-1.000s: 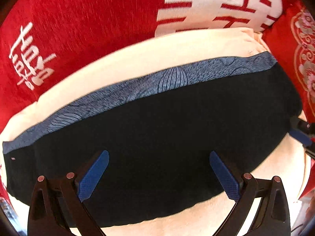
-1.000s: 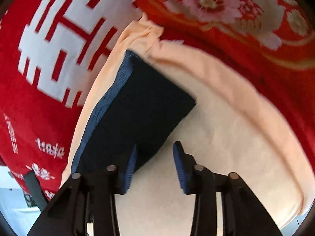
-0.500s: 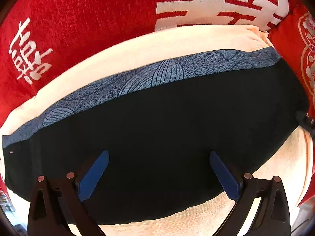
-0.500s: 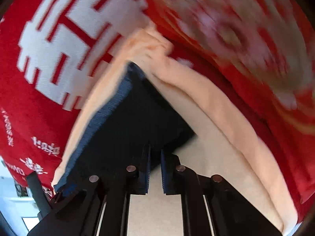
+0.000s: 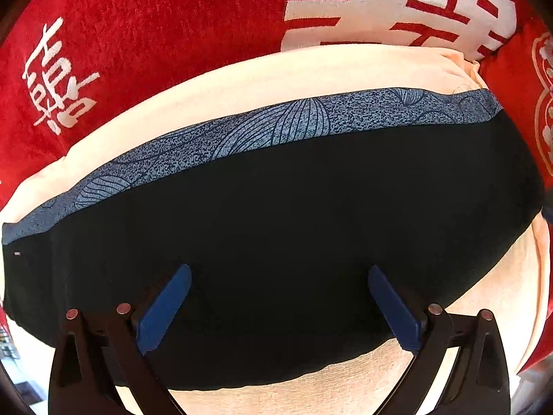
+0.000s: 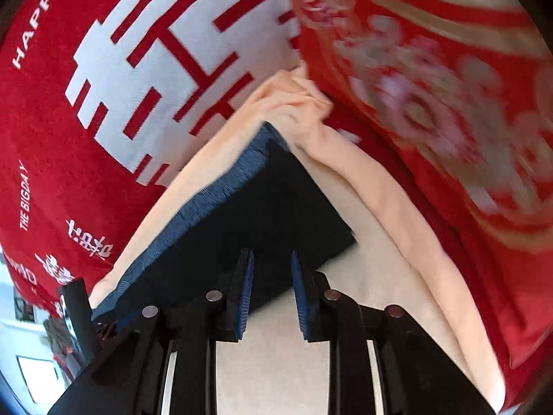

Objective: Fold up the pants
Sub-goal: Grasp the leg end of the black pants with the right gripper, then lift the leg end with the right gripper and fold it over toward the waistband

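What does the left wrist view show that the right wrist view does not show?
Only the left wrist view shows the left gripper, open wide above the dark pants, and the full length of their patterned blue waistband.

Only the right wrist view shows the right gripper, its jaws slightly apart after just opening, over one corner of the pants, and the red flowered cloth.

Both show the pants on a cream cushion and the red blanket.

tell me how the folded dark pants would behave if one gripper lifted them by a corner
The pants look like thin, soft fabric lying flat on the peach cloth, so they would probably droop and unfold. They seem light. The patterned waistband looks thicker and may hold its line slightly better.
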Demonstrator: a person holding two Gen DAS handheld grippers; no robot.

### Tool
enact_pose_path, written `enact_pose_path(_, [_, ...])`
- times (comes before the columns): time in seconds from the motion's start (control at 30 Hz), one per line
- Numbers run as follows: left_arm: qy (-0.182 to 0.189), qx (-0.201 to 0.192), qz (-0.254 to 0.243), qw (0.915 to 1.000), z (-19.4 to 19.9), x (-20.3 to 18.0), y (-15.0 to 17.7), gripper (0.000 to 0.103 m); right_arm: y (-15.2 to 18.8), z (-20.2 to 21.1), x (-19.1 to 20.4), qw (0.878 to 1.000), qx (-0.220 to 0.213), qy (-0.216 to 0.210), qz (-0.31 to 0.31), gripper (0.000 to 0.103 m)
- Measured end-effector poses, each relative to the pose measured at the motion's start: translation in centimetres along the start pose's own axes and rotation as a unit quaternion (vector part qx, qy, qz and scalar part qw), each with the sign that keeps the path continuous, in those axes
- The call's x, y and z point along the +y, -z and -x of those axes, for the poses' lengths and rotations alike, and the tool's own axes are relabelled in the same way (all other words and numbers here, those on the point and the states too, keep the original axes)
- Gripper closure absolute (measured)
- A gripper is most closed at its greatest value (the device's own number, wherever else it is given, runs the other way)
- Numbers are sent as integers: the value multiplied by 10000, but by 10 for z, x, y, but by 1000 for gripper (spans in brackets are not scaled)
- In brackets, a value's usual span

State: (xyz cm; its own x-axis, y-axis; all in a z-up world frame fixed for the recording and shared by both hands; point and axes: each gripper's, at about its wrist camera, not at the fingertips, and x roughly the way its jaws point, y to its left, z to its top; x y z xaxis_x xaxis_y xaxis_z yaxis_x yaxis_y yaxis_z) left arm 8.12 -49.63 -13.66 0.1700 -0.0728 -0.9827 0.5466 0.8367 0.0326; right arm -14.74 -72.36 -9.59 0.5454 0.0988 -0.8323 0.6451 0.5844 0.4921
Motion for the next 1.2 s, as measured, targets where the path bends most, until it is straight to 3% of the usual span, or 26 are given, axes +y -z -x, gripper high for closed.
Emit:
enact_pose_path(0.07, [5, -11, 26, 10000, 0, 3, 5, 0, -11, -13, 0, 10000, 43, 44, 14, 78])
enact_pose_path(0.13, [15, -7, 48, 10000, 0, 2, 6, 0, -19, -29, -9, 9987, 163, 474, -49, 78])
enact_pose_path(0.2, [17, 14, 61, 10000, -1, 2, 7, 0, -18, -28, -20, 9989, 107, 237, -387, 78])
enact_pose_path(0.3, [42, 20, 64, 10000, -2, 2, 8, 0, -10, -16, -21, 9985, 96, 243, -472, 76])
enact_pose_path(0.37, [56, 37, 77, 9999, -2, 6, 8, 0, -1, -10, -22, 9983, 205, -37, -549, 53])
enact_pose_path(0.43, [56, 58, 85, 9999, -4, 10, 5, 0, 8, -6, -23, 9968, 322, -294, -673, 40])
enact_pose_path(0.6, [69, 53, 87, 9999, -12, 20, -1, 0, 47, -14, -32, 9875, 736, -802, -1143, 40])
enact_pose_path(0.8, [71, 63, 90, 9999, -12, 19, -1, 0, 72, -19, -39, 9796, 802, -1107, -1475, 40])
enact_pose_path(1.1, [87, 41, 114, 9999, -14, 24, 1, 0, 65, -21, -68, 9651, 139, -1784, -1914, 40])
enact_pose_path(1.2, [97, 30, 120, 9999, -14, 25, 2, 0, 56, -25, -66, 9657, -99, -1855, -1816, 40])
